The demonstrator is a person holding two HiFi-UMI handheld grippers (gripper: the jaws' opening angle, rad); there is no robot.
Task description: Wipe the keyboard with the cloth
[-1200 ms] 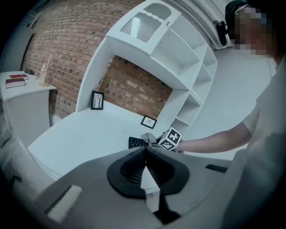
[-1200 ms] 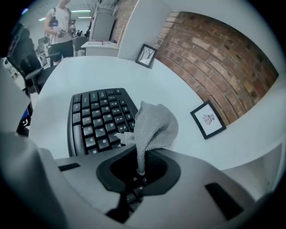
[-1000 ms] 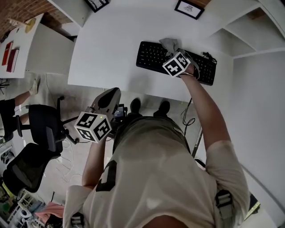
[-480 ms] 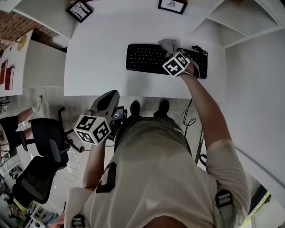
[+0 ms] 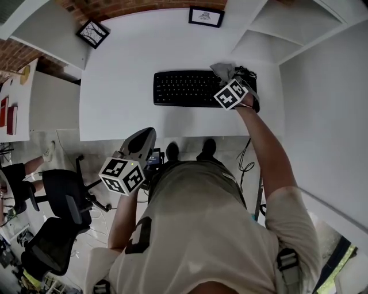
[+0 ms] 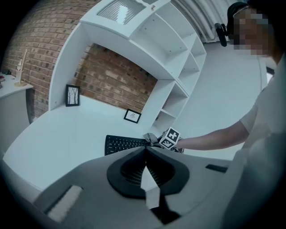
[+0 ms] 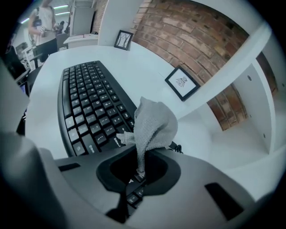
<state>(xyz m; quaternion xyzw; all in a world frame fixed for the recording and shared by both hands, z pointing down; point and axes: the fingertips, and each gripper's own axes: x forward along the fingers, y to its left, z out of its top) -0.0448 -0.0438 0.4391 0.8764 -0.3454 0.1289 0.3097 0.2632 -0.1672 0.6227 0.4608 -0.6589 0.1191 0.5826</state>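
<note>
The person stands short of the white desk point(image 5: 126, 86), holding the left gripper point(image 6: 145, 150) low by the waist, well back from the keyboard point(image 5: 184, 88). Its jaws are pressed together with nothing between them. The right arm reaches out, and the right gripper point(image 7: 138, 170) sits over the keyboard's right end, jaws pinching a grey cloth point(image 7: 152, 125). The cloth bunches up above the keys there, with one loose corner touching them. Beyond the keyboard a small framed picture point(image 5: 206, 16) leans against the brick wall point(image 7: 196, 40), and another frame point(image 5: 92, 33) stands farther left of it.
</note>
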